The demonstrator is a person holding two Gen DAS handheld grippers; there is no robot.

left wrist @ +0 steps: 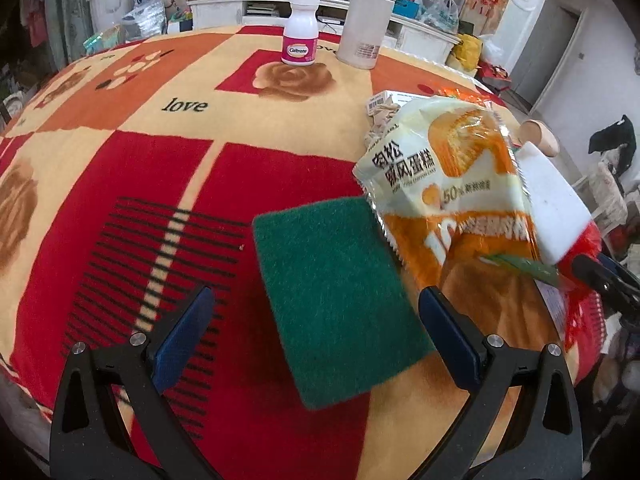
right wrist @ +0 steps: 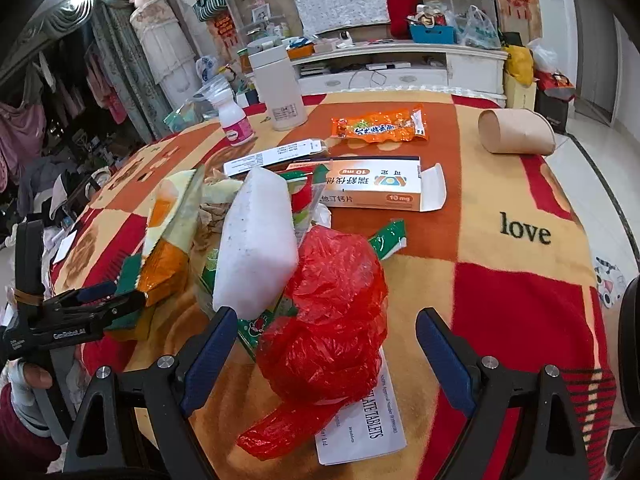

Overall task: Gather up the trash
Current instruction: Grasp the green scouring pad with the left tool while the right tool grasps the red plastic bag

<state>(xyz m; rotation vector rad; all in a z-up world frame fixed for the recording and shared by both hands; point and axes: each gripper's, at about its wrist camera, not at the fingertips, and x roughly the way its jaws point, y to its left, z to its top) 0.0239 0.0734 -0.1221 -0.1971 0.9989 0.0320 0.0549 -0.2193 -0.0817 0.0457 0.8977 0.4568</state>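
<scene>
My left tongs (left wrist: 316, 312) wide open, nothing gripped; green scouring pad (left wrist: 336, 300) lies flat on the table (left wrist: 120, 208) between the fingers, not pinched. Just beyond it, cake wrapper (left wrist: 448, 184) on the trash pile. My right tongs (right wrist: 326, 334) also spread wide, empty; crumpled red plastic bag (right wrist: 336, 320) sits between the fingers, contact unclear. White foam block (right wrist: 256, 240) leans behind it. Further out: open medicine box (right wrist: 376, 188), orange snack packet (right wrist: 380, 124), paper cup (right wrist: 516, 132) on its side.

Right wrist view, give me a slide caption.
Open right gripper straddles a crumpled red plastic bag beside a white foam block on the patterned tablecloth.
</scene>
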